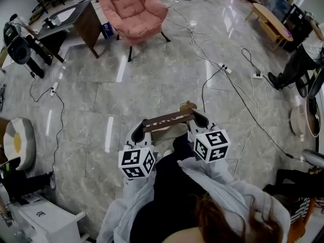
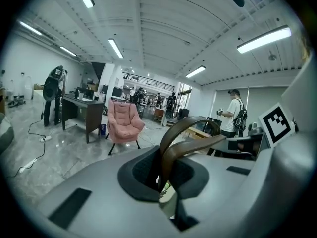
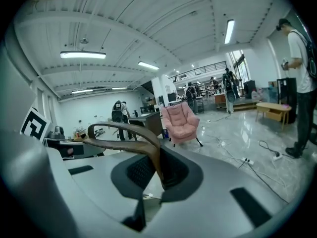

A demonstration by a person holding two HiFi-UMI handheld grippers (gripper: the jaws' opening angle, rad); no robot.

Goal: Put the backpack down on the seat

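Observation:
The backpack hangs by its brown strap stretched between my two grippers; only a tan bit of its body shows under the strap. My left gripper is shut on the strap's left end, and the strap loops up out of its jaws. On the other end my right gripper is shut too, with the strap curving away from that gripper. The seat, a pink armchair, stands far ahead across the floor, also seen as the armchair and the armchair.
A dark desk stands left of the armchair, with a camera rig beside it. Cables and power strips trail over the marble floor. A low wooden table and a person's legs are at the right. A white cabinet is near left.

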